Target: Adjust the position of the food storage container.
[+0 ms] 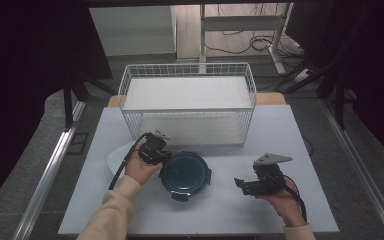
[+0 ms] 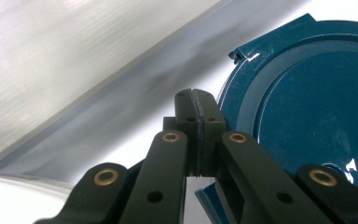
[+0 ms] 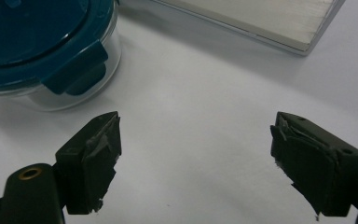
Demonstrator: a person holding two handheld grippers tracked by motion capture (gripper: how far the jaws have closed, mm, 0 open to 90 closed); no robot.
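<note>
My closed, empty left gripper (image 2: 196, 100) sits at nine o'clock against the teal-lidded glass container (image 1: 185, 174), nearer than my wide-open right gripper (image 1: 241, 184) off at three o'clock.

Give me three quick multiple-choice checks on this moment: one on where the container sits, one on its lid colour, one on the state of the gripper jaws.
1. Where is the lidded container?
A. Inside the wire basket
B. On the table in front of the wire basket
C. On the floor

2. What colour is the container's lid?
A. Red
B. Yellow
C. Teal blue

3. How do the jaws stand?
A. Left shut, right open
B. Both open
C. Left open, right shut

Answers:
1 B, the high view shows it on the white tabletop between the two hands.
2 C, both gripper views show teal.
3 A, the left hand-held gripper has its pads pressed together with nothing between; the right hand-held gripper stands wide apart over bare table.
</note>
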